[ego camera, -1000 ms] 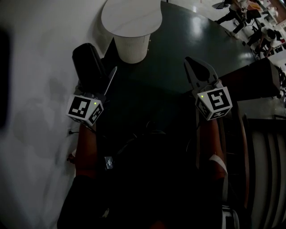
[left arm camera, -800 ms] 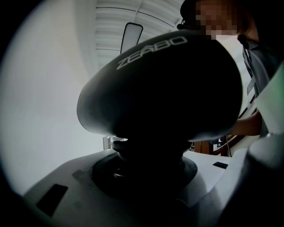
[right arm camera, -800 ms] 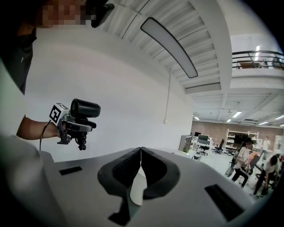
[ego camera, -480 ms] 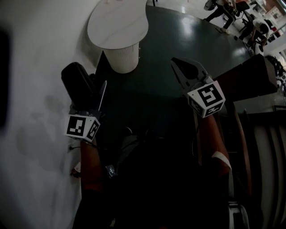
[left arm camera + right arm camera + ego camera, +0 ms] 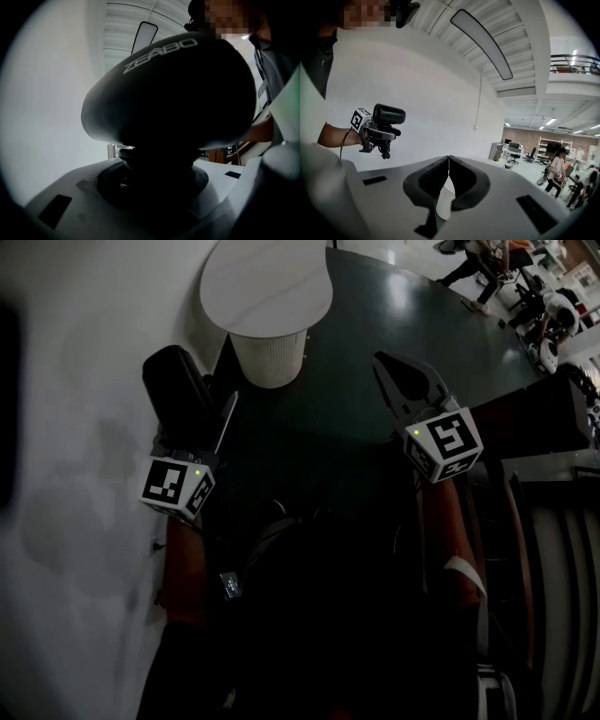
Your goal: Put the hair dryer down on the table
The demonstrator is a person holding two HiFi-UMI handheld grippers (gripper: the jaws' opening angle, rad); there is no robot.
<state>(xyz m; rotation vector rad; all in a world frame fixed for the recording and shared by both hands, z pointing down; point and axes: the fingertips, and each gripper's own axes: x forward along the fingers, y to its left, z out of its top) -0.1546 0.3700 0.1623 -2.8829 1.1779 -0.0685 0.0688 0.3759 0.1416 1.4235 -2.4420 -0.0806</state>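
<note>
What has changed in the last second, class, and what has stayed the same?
Only slight drift; nothing was taken or released. The left gripper still holds the hair dryer up, not on the white table; the right gripper stays shut and empty.

The matte black hair dryer (image 5: 176,390), with white ZEABO lettering on its barrel, sits clamped by its handle in the left gripper (image 5: 204,418), in the air beside the round white table (image 5: 267,282).
</note>
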